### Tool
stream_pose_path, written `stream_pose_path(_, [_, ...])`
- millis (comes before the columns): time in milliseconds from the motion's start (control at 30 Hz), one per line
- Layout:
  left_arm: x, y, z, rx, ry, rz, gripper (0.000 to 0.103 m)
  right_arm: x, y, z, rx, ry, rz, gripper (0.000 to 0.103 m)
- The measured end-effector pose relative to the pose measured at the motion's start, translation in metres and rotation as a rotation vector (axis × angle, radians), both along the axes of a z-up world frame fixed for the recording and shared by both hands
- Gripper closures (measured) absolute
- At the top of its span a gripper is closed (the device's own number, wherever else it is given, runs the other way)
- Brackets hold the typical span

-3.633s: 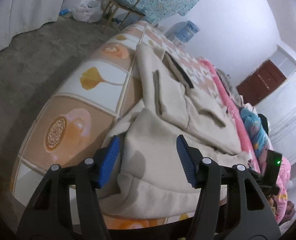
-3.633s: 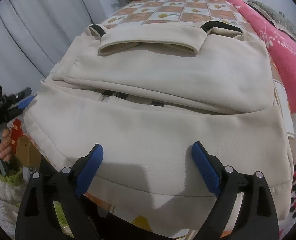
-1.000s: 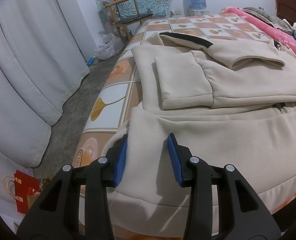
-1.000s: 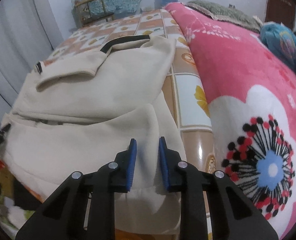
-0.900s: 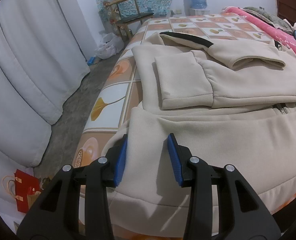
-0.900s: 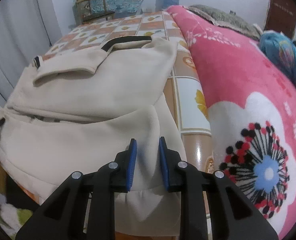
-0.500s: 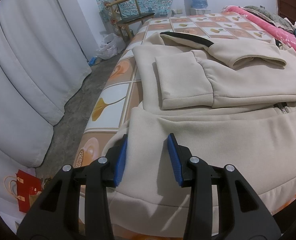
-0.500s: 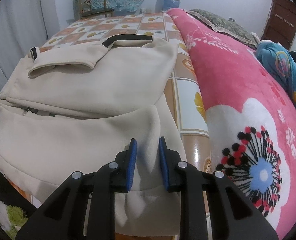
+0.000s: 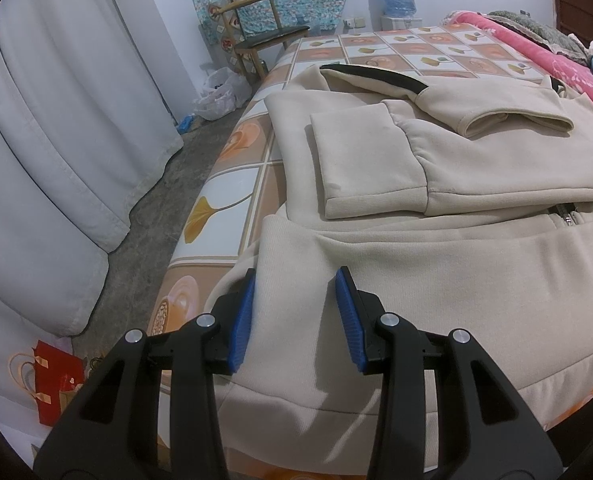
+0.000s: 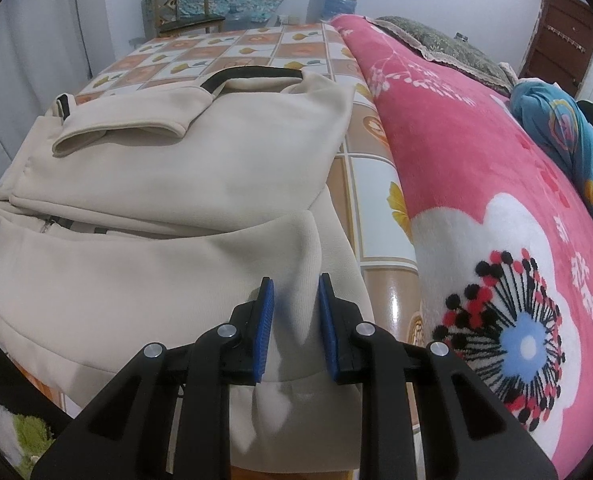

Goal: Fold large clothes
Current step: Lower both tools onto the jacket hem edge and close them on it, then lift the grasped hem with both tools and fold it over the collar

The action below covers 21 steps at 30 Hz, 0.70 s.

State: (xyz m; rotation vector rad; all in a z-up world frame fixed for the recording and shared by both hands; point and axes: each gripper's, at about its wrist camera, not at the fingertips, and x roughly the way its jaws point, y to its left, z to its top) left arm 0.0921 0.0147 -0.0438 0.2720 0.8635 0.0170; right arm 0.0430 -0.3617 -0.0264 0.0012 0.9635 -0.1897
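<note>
White curtains (image 9: pixel 56 140) and grey floor (image 9: pixel 152 216) flank a tiled-print bed (image 9: pixel 232 200), where the left gripper (image 9: pixel 294 316) pinches the near left hem corner of a cream jacket (image 9: pixel 436 272) and the right gripper (image 10: pixel 294 312) clenches its near right corner. Both pinch points sit at the bed's front edge, hem drooping out of sight below. Folded sleeves lie across the jacket's middle; a pink blanket (image 10: pixel 496 184) crowds its right side.
</note>
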Motion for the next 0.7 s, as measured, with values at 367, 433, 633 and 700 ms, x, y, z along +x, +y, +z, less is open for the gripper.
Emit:
stream_pose_path(367, [-0.005,0.002,0.004,0.022,-0.034,-0.015,0.095,-0.008,0.003,0.008,-0.014,-0.026,0.021,0.095])
stream_pose_path(433, [-0.011,0.005,0.009,0.003,-0.051,-0.015,0.096,-0.015,0.003,0.015,-0.008,-0.051,0.018,0.096])
stream_pose_path(633, [-0.057,0.021,0.044,-0.063,-0.196,-0.042,0.097,-0.053,0.011,0.046,-0.005,-0.156,0.016,0.097])
stream_pose_path(700, [-0.074,0.027,0.054,-0.091,-0.238,-0.053,0.098,-0.068,0.014,0.056,-0.01,-0.185,0.018,0.097])
